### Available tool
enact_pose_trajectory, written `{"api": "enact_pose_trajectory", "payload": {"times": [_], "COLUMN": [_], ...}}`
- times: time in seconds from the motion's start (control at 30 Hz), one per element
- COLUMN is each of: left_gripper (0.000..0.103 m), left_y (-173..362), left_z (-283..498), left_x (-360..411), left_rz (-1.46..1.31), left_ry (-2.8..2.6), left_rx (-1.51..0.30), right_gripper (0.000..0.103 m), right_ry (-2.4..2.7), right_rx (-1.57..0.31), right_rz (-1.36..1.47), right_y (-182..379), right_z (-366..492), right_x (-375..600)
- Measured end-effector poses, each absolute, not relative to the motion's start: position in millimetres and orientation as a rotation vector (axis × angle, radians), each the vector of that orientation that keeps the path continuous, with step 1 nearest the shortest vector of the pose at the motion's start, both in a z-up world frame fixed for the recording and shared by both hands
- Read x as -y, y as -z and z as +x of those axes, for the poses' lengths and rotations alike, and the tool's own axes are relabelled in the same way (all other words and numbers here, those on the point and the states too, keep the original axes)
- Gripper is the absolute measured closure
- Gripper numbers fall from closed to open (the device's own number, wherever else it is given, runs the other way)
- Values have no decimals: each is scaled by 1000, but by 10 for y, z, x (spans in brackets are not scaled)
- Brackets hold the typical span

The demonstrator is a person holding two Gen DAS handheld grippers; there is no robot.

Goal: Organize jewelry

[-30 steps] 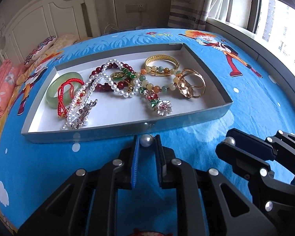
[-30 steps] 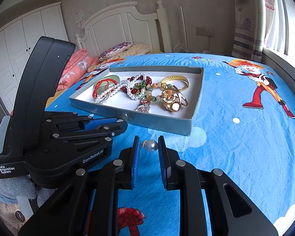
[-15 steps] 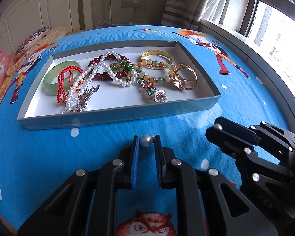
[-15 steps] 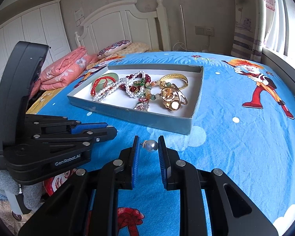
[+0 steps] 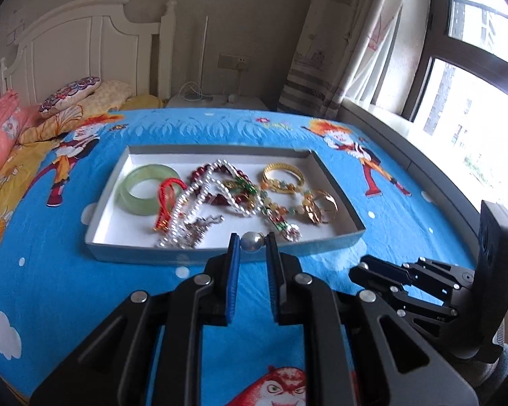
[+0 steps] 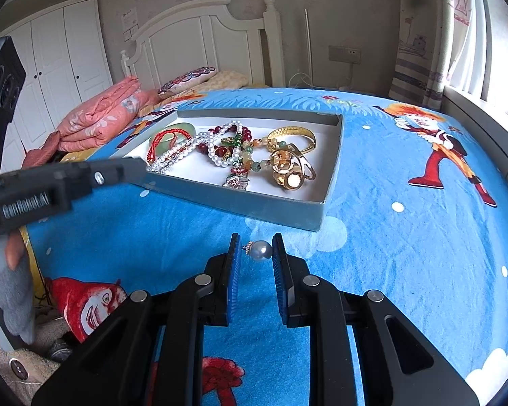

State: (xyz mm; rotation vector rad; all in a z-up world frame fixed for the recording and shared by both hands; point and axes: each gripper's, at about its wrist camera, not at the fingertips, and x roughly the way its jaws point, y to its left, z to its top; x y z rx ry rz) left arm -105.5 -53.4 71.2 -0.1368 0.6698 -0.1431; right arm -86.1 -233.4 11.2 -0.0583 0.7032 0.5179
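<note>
My left gripper (image 5: 252, 242) is shut on a pearl earring (image 5: 251, 241) and holds it raised before the near wall of the grey jewelry tray (image 5: 220, 257). My right gripper (image 6: 256, 249) is shut on a second pearl earring (image 6: 260, 251), above the blue bedspread short of the tray (image 6: 274, 211). The tray holds a green jade bangle (image 5: 149, 188), a red cord (image 5: 167, 199), a pearl necklace (image 5: 199, 199), bead strands and gold bangles (image 5: 282, 177). The left gripper's arm (image 6: 67, 182) crosses the right wrist view at left.
The tray lies on a blue cartoon bedspread (image 6: 406, 243). Pink folded bedding (image 6: 101, 115) and pillows lie by the white headboard (image 6: 203, 40). A window and curtain are at the right (image 5: 457, 67). The right gripper's body (image 5: 440, 294) is at lower right in the left wrist view.
My left gripper has risen and tilted up, so the tray looks farther and the headboard shows. The right gripper has hardly moved. Both still grip their pearl earrings.
</note>
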Motion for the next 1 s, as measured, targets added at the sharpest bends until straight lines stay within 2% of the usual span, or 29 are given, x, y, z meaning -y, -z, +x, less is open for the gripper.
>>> {"api": "enact_pose_trajectory", "payload": {"times": [0.3,0.53,1.0], "left_gripper": [88,88,88], "left_y": [-883,-817,-437], "left_z": [-1046,-886,-547], "left_x": [-8,176,391], "left_rz": [-140,-37,37], "left_ry": [173,227,339], "left_rx": [-580,-561,-631], "right_gripper": [84,84,84], "right_ry": [-541,-556,-540], "right_rx": [-622,-588,-670], "right_rz": [-79,-95,-77], "right_y": [-359,-432,-308], "right_z": [-874,-698,-371], "right_x": [2091,1744,1514]}}
